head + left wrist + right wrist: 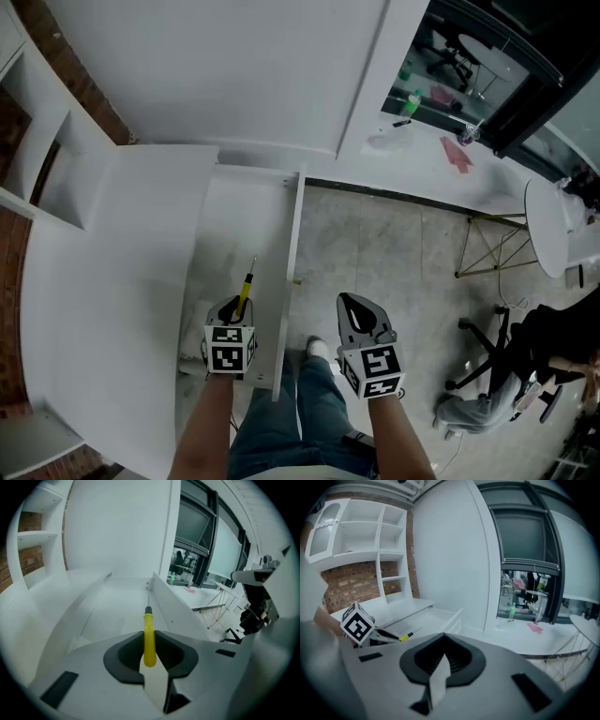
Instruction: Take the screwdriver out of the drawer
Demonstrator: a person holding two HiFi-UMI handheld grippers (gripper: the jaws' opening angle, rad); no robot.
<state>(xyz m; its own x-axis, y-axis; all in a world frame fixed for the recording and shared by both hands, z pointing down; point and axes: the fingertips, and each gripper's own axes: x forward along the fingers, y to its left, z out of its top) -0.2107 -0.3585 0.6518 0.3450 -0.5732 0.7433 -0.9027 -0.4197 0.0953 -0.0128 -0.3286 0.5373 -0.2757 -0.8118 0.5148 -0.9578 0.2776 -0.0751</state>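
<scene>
Pinches the slim yellow-handled screwdriver (148, 620) by its handle in the left hand-held gripper (149, 637), over the near end of the open white drawer (292, 234), shaft aimed at 12 o'clock. Parks the right hand-held gripper (349, 302) at 3 o'clock, jaws together, empty. Confirms the pinch in the left gripper view; places the drawer wall between both from the head view.

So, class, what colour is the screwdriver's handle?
The screwdriver handle is yellow, clearest in the left gripper view.
</scene>
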